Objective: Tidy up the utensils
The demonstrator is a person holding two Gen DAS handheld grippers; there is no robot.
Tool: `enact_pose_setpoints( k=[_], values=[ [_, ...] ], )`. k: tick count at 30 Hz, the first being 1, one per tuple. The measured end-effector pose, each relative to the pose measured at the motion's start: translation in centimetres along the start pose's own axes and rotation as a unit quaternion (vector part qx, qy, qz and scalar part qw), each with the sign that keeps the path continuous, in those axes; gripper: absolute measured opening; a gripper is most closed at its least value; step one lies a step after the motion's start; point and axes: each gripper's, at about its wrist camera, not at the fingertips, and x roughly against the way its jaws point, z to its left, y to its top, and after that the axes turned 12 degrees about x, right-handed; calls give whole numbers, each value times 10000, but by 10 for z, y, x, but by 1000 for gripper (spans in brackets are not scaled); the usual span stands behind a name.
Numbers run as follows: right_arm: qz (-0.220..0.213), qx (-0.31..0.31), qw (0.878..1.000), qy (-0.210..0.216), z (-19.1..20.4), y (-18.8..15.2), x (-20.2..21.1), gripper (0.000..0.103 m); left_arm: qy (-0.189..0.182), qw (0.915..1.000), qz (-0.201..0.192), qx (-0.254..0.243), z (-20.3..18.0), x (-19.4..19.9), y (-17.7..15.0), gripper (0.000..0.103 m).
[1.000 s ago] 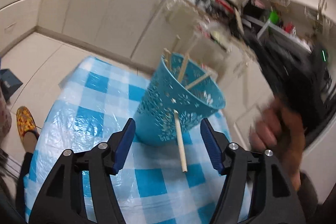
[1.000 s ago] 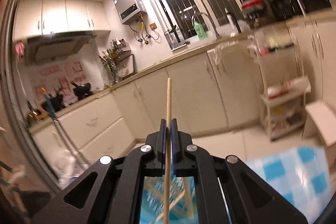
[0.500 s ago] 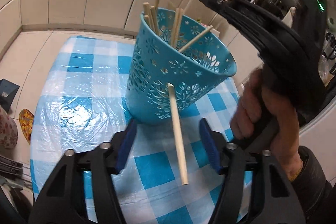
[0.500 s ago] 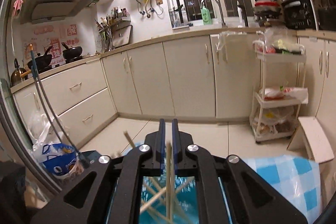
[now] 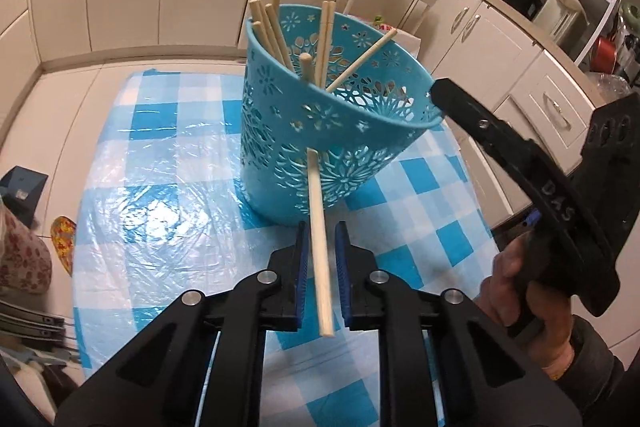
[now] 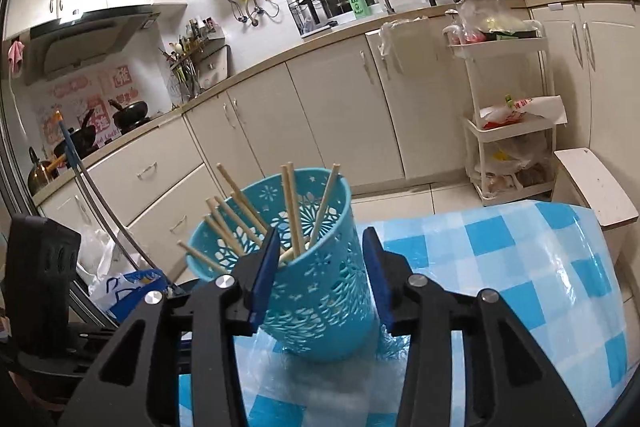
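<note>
Cream kitchen cabinets (image 6: 336, 115) behind; blue-checked tablecloth (image 5: 160, 163) below. On it, blue perforated basket (image 5: 320, 131) bristling with chopsticks (image 5: 276, 27). Left gripper (image 5: 320, 259) narrowed around one loose chopstick (image 5: 318, 227) leaning on the basket's near wall, contact unclear. Right gripper (image 6: 320, 267) spread wide, empty, straddling the basket.

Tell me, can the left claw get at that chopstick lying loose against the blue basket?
Probably yes. The left claw already straddles the chopstick, whose far end leans on the blue basket; a small gap shows on each side, with nothing between.
</note>
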Motion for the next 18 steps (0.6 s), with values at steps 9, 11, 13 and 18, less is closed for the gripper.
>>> enact_pose_setpoints(
  k=[9, 11, 13, 18],
  values=[
    [-127, -165, 9996, 188, 3, 3, 19, 43, 352, 9986, 389, -53, 0, -2, 24, 46],
    [-136, -209, 9994, 236, 3, 1, 24, 43, 382, 9984, 400, -127, -2, -1, 25, 42],
    [-135, -252, 9993, 260, 2, -2, 28, 44, 432, 9983, 340, -175, -4, 1, 24, 30],
    [-96, -407, 9987, 285, -3, -9, 37, 47, 482, 9985, 79, -250, -7, 7, 21, 8]
  ],
)
